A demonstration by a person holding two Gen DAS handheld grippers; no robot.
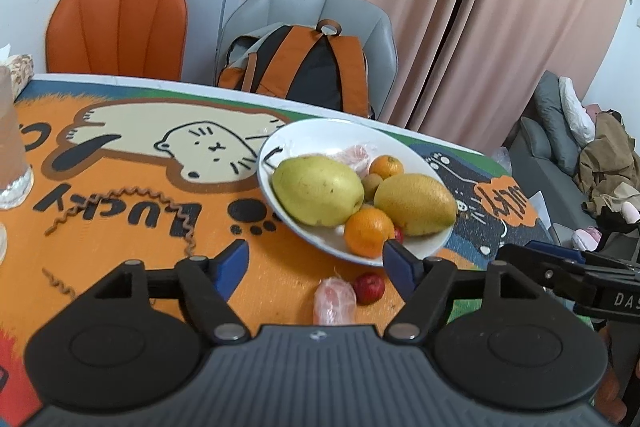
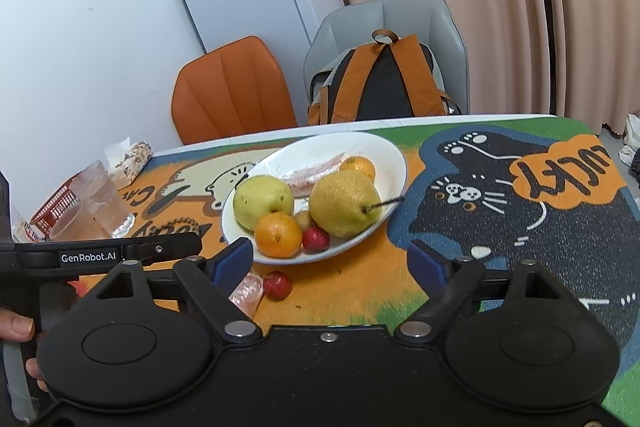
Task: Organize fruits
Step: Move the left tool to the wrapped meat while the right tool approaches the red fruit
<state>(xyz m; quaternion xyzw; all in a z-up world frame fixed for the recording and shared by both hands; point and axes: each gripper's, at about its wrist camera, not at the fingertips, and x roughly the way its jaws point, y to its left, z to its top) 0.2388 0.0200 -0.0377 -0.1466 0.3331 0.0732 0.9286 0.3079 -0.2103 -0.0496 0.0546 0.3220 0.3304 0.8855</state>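
A white plate (image 1: 276, 151) (image 2: 396, 155) on the cartoon cat mat holds two yellow-green pears (image 1: 318, 190) (image 2: 344, 203), two oranges (image 1: 369, 230) (image 2: 278, 235), a small brown fruit, a small red fruit (image 2: 316, 239) and a plastic-wrapped pink piece (image 2: 316, 171). On the mat in front of the plate lie another wrapped pink piece (image 1: 334, 301) (image 2: 249, 291) and a small red fruit (image 1: 370, 287) (image 2: 277, 285). My left gripper (image 1: 316, 263) is open and empty, just short of these two. My right gripper (image 2: 332, 259) is open and empty, near the plate's front rim.
An orange chair (image 1: 118, 23) and a grey chair with an orange-black backpack (image 1: 304, 67) stand behind the table. Clear cups (image 2: 100, 199), a red basket (image 2: 52, 207) and a tissue pack sit at the table's left. A coiled brown cord (image 1: 160, 203) lies on the mat.
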